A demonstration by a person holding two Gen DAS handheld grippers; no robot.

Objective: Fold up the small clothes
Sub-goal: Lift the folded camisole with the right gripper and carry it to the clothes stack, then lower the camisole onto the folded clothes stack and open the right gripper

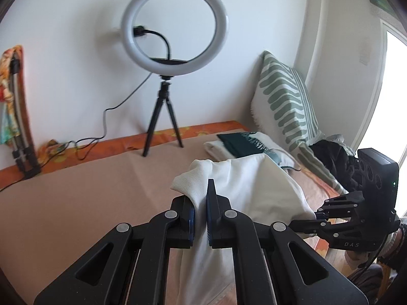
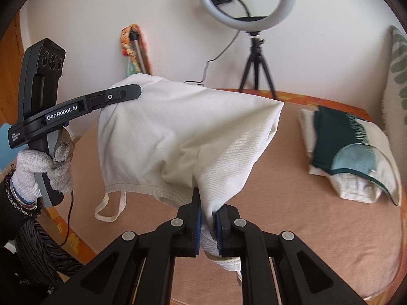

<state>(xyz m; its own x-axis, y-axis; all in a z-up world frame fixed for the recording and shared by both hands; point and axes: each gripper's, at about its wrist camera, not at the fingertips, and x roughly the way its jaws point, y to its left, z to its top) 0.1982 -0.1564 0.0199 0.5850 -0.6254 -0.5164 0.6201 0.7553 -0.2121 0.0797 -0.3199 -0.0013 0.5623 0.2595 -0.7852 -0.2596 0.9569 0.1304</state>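
A white ribbed top [image 2: 178,132] with thin straps hangs in the air above the tan bed cover [image 2: 279,203], stretched between both grippers. My left gripper [image 1: 201,218] is shut on one edge of the white top [image 1: 244,190]; from the right wrist it shows at the left, as the left gripper [image 2: 134,90] held by a gloved hand [image 2: 40,170]. My right gripper [image 2: 208,226] is shut on the other edge, with cloth bunched between its blue pads. In the left wrist view the right gripper [image 1: 315,216] grips the cloth at the right. A strap loop dangles below the hem.
A stack of folded clothes [image 2: 348,152], dark green on white, lies on the bed at the right. A ring light on a tripod [image 1: 165,111] stands at the far edge with its cable trailing left. A green-striped pillow [image 1: 285,101] leans on the wall beside dark clothing [image 1: 333,157].
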